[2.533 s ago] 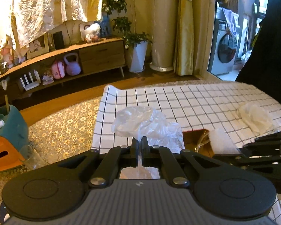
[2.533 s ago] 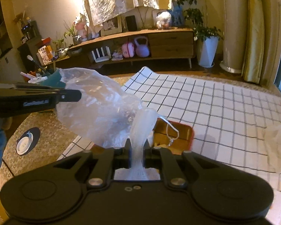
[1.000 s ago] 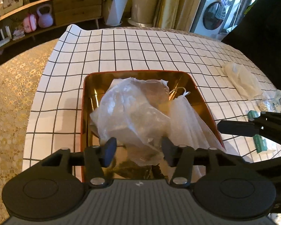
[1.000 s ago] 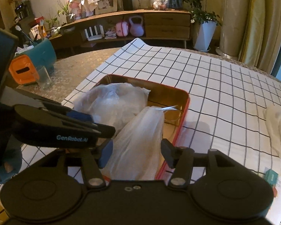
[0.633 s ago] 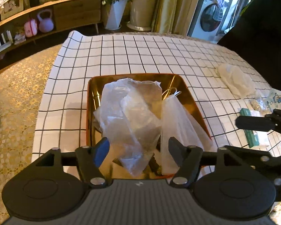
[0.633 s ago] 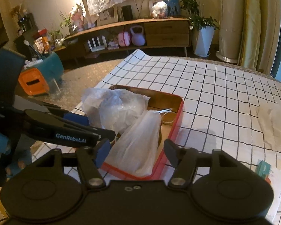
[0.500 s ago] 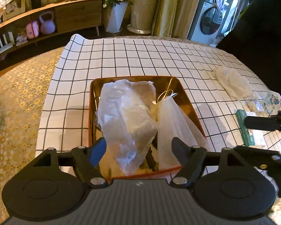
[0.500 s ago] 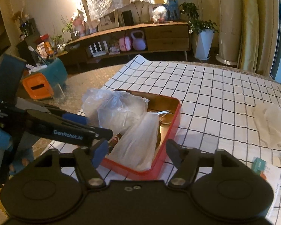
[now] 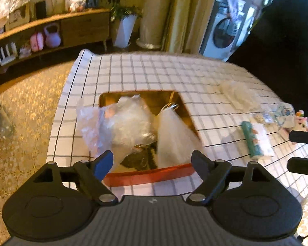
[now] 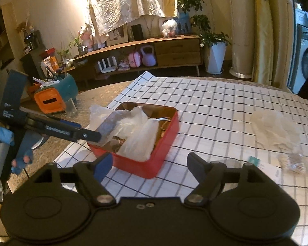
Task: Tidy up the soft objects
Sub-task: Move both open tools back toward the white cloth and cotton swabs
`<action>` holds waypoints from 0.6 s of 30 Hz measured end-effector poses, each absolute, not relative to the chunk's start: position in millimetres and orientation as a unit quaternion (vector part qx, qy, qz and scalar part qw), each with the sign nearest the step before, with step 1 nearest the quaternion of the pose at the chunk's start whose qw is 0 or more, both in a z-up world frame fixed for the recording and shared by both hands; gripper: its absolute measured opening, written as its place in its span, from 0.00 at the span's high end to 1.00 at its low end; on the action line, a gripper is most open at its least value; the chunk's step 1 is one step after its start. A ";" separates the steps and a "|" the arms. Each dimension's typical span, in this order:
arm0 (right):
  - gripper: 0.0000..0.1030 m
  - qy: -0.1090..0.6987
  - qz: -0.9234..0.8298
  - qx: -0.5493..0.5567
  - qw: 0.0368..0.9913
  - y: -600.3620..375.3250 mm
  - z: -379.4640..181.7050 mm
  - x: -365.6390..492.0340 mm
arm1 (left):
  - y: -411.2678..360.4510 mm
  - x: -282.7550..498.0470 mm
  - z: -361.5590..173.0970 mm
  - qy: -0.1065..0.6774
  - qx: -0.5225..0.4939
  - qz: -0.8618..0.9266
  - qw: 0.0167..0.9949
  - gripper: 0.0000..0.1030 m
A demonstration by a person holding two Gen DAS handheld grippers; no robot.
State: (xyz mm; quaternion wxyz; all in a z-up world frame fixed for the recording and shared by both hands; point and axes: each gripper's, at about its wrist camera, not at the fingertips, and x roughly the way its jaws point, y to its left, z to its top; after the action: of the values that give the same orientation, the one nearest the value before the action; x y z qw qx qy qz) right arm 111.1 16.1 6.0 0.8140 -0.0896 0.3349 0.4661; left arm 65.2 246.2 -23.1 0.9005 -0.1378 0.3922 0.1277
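Left wrist view shows the left gripper (image 9: 152,162) with its fingers (image 9: 102,162) spread wide and nothing between them; its jaws have just been opening. Beyond them sits the red tray (image 9: 149,174) on the checked bench (image 9: 154,73), holding a crumpled clear plastic bag (image 9: 117,127) that spills over the tray's left wall, and a whiter bag (image 9: 174,137) lying beside it toward the right.

Right wrist view shows the right gripper (image 10: 149,166) likewise spread and empty, its jaws also just opened, with the tray (image 10: 154,164) ahead of it.

By my reading, the drop-off step for these two bags is finished and both grippers are clear of the tray. One more loose plastic bag (image 10: 275,129) lies on the cloth well apart from the tray, on the right, near a tissue packet (image 9: 256,141) and some small items I cannot identify.

The next move probably calls for the right gripper to swing toward that loose bag, come down with fingers wide, and pinch a raised fold, since thin film flat on cloth gives little to catch.
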 end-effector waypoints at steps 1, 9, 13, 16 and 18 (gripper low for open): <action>0.20 0.333 0.464 -0.088 0.816 10.5 7.0 108.9 | 239.4 63.7 -17.9 0.385 -0.133 0.122 0.905 0.19; 0.12 0.322 0.429 -0.068 0.841 -35.6 10.9 109.4 | 186.2 78.4 1.9 0.356 -0.105 0.085 0.925 0.19; 0.09 0.324 0.399 -0.056 0.856 -61.1 7.6 118.6 | 161.1 99.1 3.4 0.347 -0.097 0.055 0.931 0.19; 0.08 0.326 0.377 -0.048 0.866 -81.3 3.6 128.9 | 142.8 116.0 1.4 0.342 -0.097 0.030 0.934 0.18; 0.07 0.327 0.362 -0.044 0.872 -93.3 -0.4 136.0 | 132.4 127.9 -0.9 0.336 -0.095 0.015 0.937 0.14</action>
State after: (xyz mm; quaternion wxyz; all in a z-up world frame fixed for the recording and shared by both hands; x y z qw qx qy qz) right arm 136.0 -93.3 -0.4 0.8718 -0.0443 0.3274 0.3617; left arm 127.9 132.4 -0.9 0.9368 -0.0950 0.3363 0.0146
